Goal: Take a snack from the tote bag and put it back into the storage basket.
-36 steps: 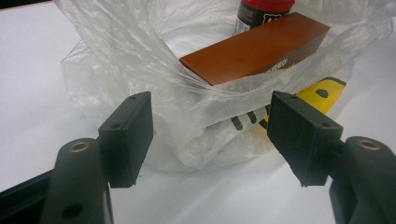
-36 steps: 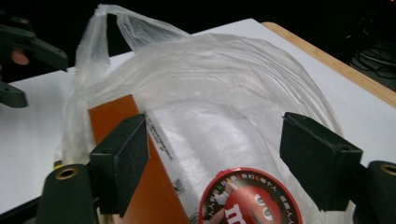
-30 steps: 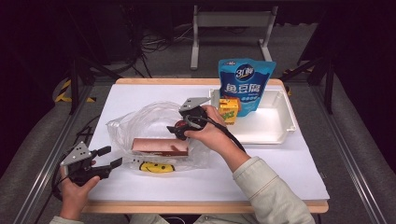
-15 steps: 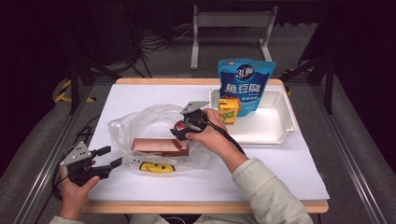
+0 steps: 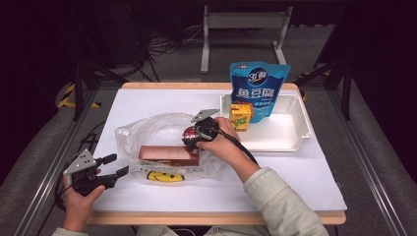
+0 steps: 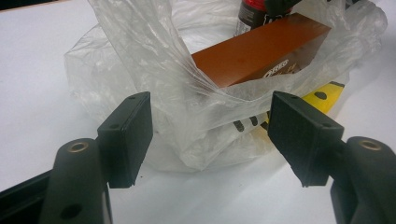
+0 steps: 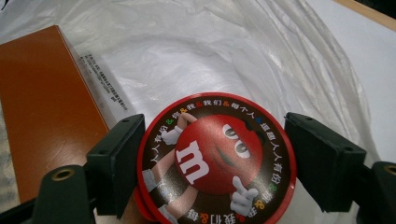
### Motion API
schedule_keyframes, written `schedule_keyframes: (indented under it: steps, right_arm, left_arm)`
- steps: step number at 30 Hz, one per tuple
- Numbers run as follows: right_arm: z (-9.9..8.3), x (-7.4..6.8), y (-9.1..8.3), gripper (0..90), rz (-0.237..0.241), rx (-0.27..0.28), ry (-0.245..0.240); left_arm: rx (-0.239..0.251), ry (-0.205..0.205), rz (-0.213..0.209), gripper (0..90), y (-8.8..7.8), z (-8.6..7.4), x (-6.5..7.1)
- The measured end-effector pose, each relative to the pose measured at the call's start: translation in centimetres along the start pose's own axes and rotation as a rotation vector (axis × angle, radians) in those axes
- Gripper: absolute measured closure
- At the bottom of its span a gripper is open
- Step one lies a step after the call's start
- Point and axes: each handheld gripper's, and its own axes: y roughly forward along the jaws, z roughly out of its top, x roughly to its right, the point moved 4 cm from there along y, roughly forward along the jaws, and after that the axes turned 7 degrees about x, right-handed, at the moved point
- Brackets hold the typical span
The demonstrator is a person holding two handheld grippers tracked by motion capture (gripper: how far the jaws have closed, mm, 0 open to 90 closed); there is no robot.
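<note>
- My right gripper [image 5: 195,133] sits mid-table, the forearm coming in from 5 o'clock and the wrist bent toward 9 o'clock, over the clear plastic bag [image 5: 147,132]
- Its jaws straddle the red-lidded candy tub [image 7: 215,161]; the left jaw touches the lid's rim, the right one shows a sliver of gap, so I cannot tell whether the grip is firm
- The tub stands upright inside the bag, lid facing my camera, just beside the brown box [image 5: 168,155]
- The box lies flat, long axis 9-to-3
- My left gripper [image 5: 105,172] rests low at 7 o'clock, jaws wide and empty, aimed at the bag's mouth
</note>
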Motion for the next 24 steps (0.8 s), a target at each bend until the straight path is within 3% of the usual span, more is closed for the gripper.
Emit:
schedule_keyframes:
  steps: [13, 24]
  right_arm:
    - [-0.47, -0.05, 0.60, 24.9, -0.016, -0.034, 0.045]
    - [-0.36, -0.22, 0.59, 25.8, -0.029, -0.051, 0.030]
  left_arm:
    - [0.002, -0.004, -0.001, 31.4, -0.01, -0.01, 0.02]
    - [0.004, -0.003, -0.003, 31.4, -0.04, 0.01, -0.01]
